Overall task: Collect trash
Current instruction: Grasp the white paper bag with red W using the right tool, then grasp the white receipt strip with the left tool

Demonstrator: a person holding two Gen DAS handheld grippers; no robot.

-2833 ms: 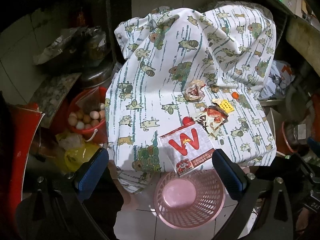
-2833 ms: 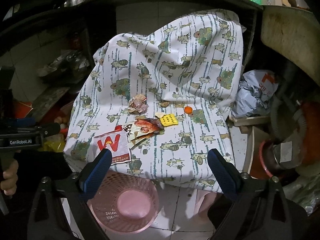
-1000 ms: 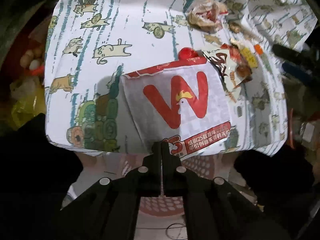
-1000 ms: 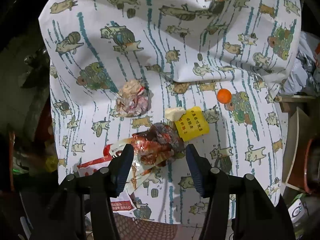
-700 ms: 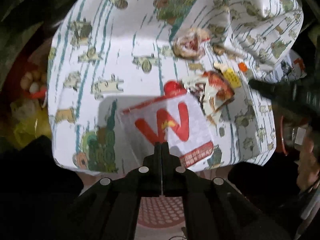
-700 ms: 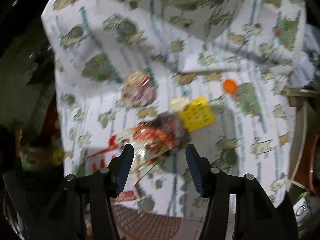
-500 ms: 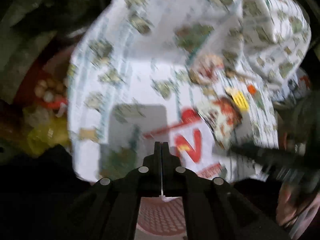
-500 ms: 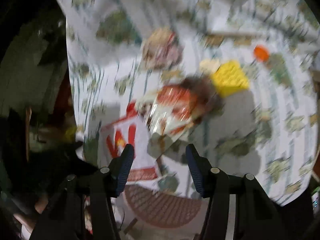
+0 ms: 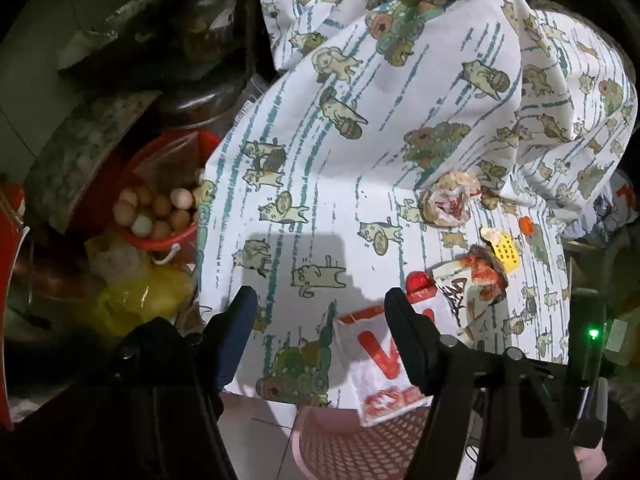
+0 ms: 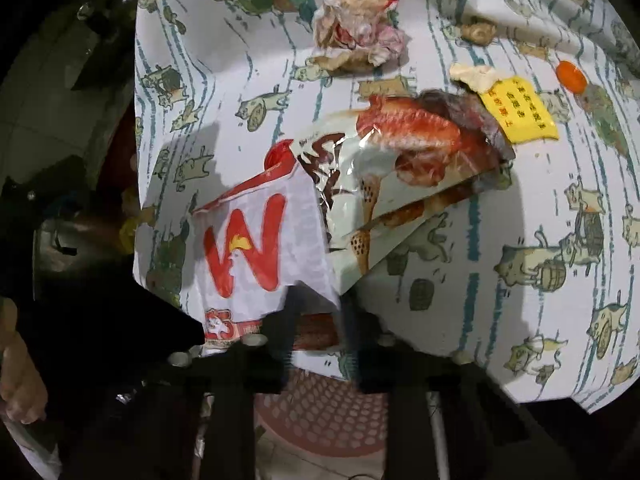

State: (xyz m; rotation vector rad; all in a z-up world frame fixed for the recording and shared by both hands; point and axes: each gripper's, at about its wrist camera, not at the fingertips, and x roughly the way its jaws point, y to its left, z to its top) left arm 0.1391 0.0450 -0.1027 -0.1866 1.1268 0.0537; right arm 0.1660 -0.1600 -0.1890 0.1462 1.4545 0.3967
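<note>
A white paper bag with a red W [image 10: 248, 252] hangs over the front edge of a table covered in a cat-print cloth [image 10: 540, 240]. My right gripper [image 10: 318, 320] has its fingers close around the bag's lower edge, apparently shut on it. A shiny snack wrapper [image 10: 400, 160] lies partly on the bag. My left gripper [image 9: 320, 320] is open and empty to the left of the bag [image 9: 384, 364], above the cloth. A pink mesh basket [image 10: 328, 412] stands on the floor below the table edge, also in the left wrist view [image 9: 360, 440].
A crumpled wrapper [image 10: 360, 32], a yellow slip [image 10: 520, 116] and an orange cap [image 10: 572, 76] lie further back on the cloth. A red bowl of eggs [image 9: 156, 208] and yellow bags [image 9: 140, 300] sit left of the table.
My left gripper has opened, let go of the W bag and pulled back to the left. My right gripper has swung left and closed in on the bag's lower edge.
</note>
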